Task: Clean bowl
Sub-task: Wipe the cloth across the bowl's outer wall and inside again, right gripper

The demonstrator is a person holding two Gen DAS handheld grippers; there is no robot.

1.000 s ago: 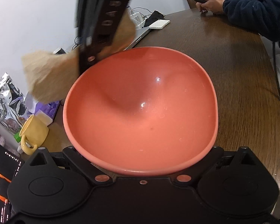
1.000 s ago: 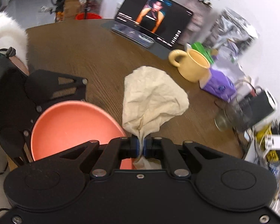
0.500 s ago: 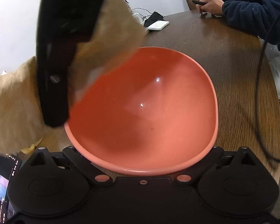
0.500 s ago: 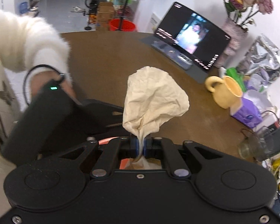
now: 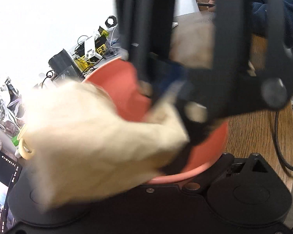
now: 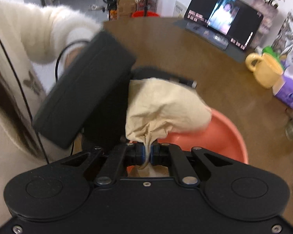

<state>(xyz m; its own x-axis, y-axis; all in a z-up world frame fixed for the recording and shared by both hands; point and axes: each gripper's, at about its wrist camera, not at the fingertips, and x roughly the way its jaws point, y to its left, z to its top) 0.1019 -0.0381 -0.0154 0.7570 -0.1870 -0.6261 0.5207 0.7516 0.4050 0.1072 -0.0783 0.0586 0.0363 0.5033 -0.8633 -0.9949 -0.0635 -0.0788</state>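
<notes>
The right gripper (image 6: 147, 154) is pinching the beige cloth (image 6: 166, 107), fingers clamped tight, over the pink bowl (image 5: 127, 89). The left gripper (image 5: 166, 183) is gripping the bowl's near rim above the table (image 6: 214, 68). Best now: pressing cloth firmly inside while steadying the rim.

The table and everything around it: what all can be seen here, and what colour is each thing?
Bowl: one, salmon pink, on the table at its near edge.
Cloth: one, beige, crumpled, over the bowl.
Table: one, brown wood.
Mug: one, yellow, far right on the table.
Screen: one, black, showing video, propped at the table's back.
Purple box: one, beside the mug.
Foil bag: one, silver, by the wall.
Seated person's sleeve: dark blue, far side.
Left gripper: black, at the bowl's rim.
Right gripper: black, shut on the cloth.
Operator's sleeve: cream, fluffy.
</notes>
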